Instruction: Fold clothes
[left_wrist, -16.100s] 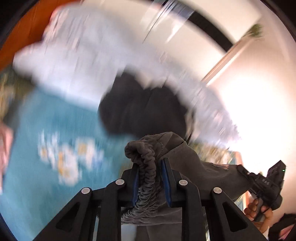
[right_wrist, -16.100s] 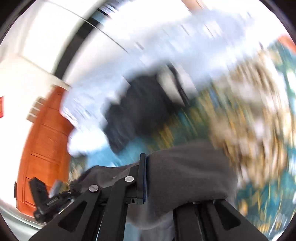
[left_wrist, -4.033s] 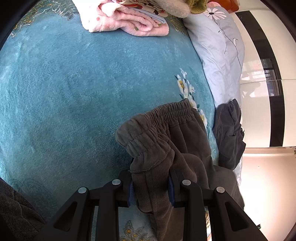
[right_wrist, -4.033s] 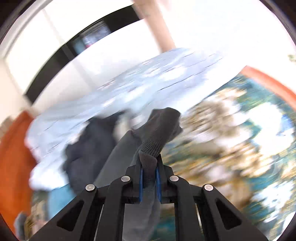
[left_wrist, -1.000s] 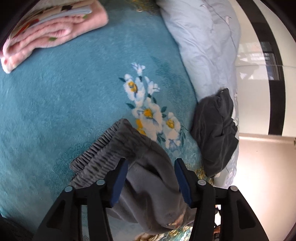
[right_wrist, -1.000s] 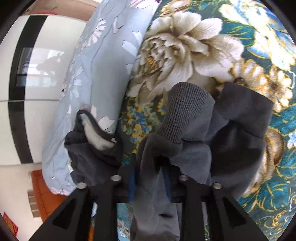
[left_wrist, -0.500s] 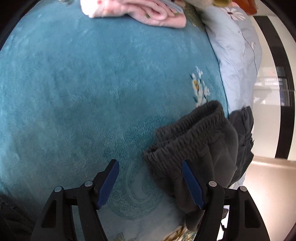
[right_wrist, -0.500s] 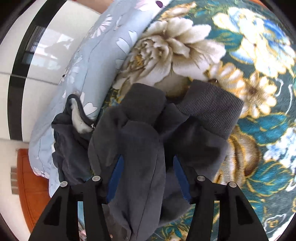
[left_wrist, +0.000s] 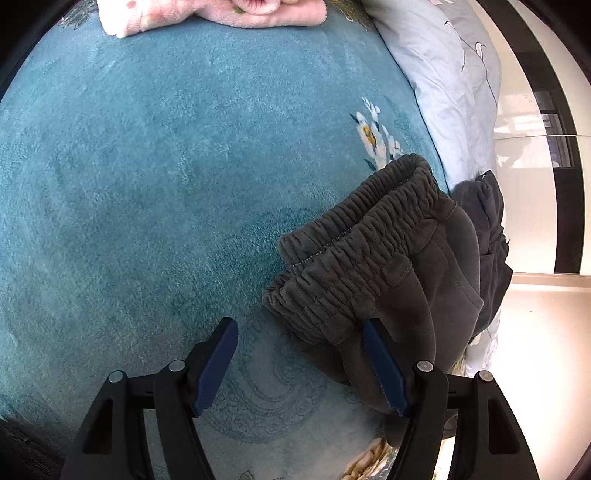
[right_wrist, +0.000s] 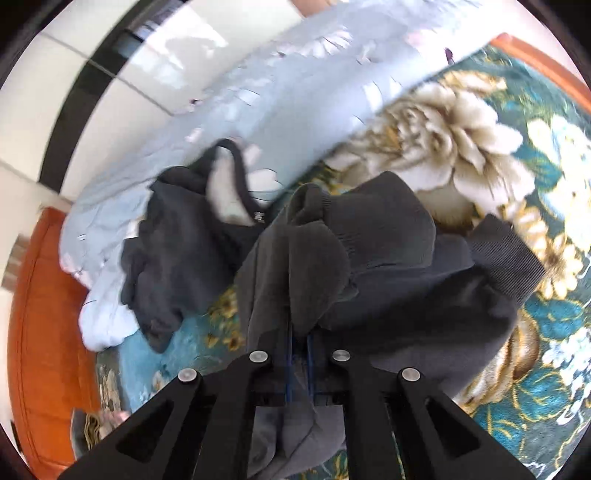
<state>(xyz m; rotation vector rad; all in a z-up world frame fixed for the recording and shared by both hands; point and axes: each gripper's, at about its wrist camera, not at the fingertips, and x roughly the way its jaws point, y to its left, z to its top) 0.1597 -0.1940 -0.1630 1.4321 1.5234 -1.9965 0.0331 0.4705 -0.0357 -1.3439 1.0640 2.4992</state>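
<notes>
Grey sweatpants (left_wrist: 373, 258) lie bunched on the teal floral blanket (left_wrist: 155, 177), their elastic waistband facing my left gripper (left_wrist: 301, 334). That gripper is open and empty, its right finger pad (left_wrist: 384, 365) touching the waistband fabric. In the right wrist view the pants (right_wrist: 369, 266) lie crumpled with ribbed cuffs to the right. My right gripper (right_wrist: 300, 338) is shut on a fold of the grey pants fabric.
A second dark garment (right_wrist: 177, 251) lies against a pale blue floral pillow (right_wrist: 280, 96); it also shows in the left wrist view (left_wrist: 487, 229). Folded pink cloth (left_wrist: 221, 11) sits at the far blanket edge. An orange wooden bed frame (right_wrist: 40, 302) borders the bed.
My left gripper stays open beside the waistband. My right gripper, open half a second ago, has closed on a fold of the pants and tilted.
</notes>
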